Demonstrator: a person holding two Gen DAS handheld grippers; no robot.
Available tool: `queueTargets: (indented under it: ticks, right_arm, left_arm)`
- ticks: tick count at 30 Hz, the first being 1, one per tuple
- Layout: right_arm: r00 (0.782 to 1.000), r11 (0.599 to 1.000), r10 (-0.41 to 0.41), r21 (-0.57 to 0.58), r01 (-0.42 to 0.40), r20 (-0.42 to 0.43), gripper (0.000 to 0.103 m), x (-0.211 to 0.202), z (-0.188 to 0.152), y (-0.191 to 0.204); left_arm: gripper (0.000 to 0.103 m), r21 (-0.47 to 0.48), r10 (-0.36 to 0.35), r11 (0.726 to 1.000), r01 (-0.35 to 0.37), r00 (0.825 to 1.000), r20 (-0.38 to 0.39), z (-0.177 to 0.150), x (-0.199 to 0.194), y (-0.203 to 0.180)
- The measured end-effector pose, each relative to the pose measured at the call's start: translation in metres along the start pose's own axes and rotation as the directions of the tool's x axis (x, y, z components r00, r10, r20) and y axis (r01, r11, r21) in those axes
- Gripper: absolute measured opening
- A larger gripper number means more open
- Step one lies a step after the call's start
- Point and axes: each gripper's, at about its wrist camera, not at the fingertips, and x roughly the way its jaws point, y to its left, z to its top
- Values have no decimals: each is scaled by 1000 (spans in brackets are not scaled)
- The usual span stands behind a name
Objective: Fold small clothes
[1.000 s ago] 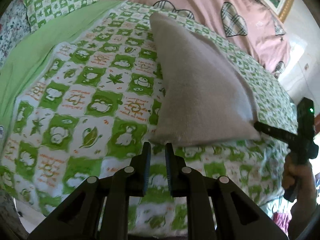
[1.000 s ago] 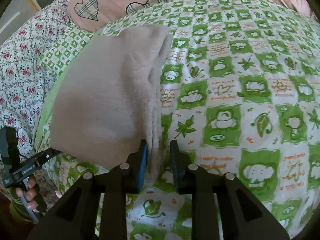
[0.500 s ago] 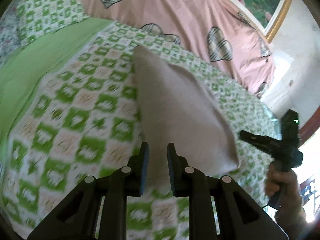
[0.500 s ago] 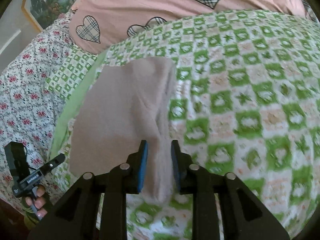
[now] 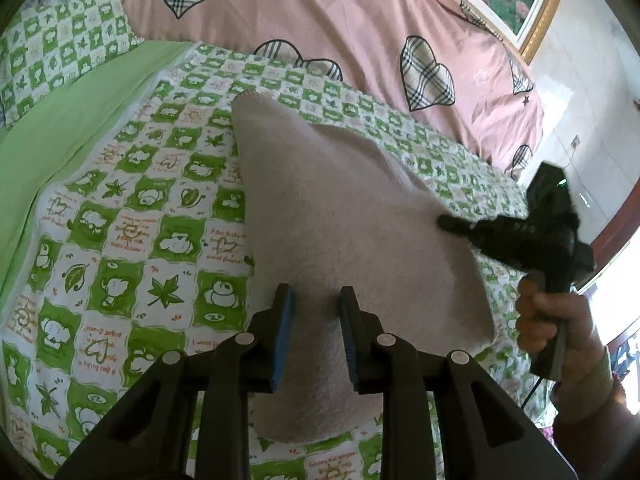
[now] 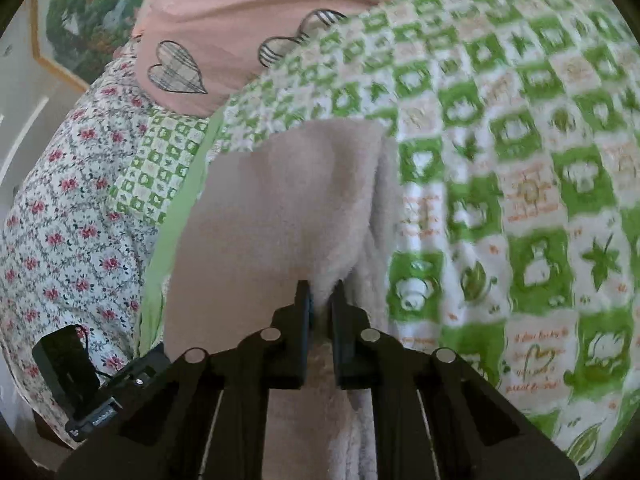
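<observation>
Cloth (image 5: 344,216): beige, fleecy, lying on the green-and-white checked bedspread (image 5: 132,208). In the left wrist view it is wedge-shaped, with the narrow corner pointing away toward the pink quilt (image 5: 320,12) and the broad end toward the cameras. The long axis runs from near edge to far corner. In the right wrist view a lengthwise fold ridge runs down its right side (image 6: 376,216), same axis.

Left gripper (image 5: 316,304): jaws apart by a moderate gap and lately widening. The cloth's near part shows between and below the blue pads (image 5: 282,336), but they do not press it; nothing is clamped.

Right gripper (image 6: 320,300): jaws have just closed to a narrow slit, with a bunch of the cloth's pile pinched between the tips, beside the fold ridge. From the left wrist view this gripper (image 5: 444,222) reaches the cloth's right edge, held by a hand (image 5: 548,320); the picture is smeared there.

The left gripper's body also shows at lower left in the right wrist view (image 6: 132,376), over the floral sheet (image 6: 68,200).
</observation>
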Motion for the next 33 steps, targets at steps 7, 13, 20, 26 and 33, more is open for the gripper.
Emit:
queueTargets:
  ticks: [7,13,20,26,33]
  right_arm:
    - [991,990,-132,-60,131,-13,10,22,-1,-9]
    - [990,989,-140,-55,140,-1,11,22,-1,-11]
    - [990,992,-117,-48,120,73,15,-32,-21,3]
    - [999,989,-47,-143,50,21,15,-58,-70,28]
    - [987,987,-147,-77,141,-65,14,-30,-102,-7]
  left_arm:
    - [25,-8,5,1000,-5,1000,-29,-7,13,-2]
    - [26,-12,24,1000,-25,999,-42,-11,15,-2]
    - [26,-37,29,999,-30,999,-36,-23,-7,1]
    - [26,-62,28,998,-31,998,-55,-41,-15,7]
    - [34,-23,84,996,-87,991,-100,-50,-1,9]
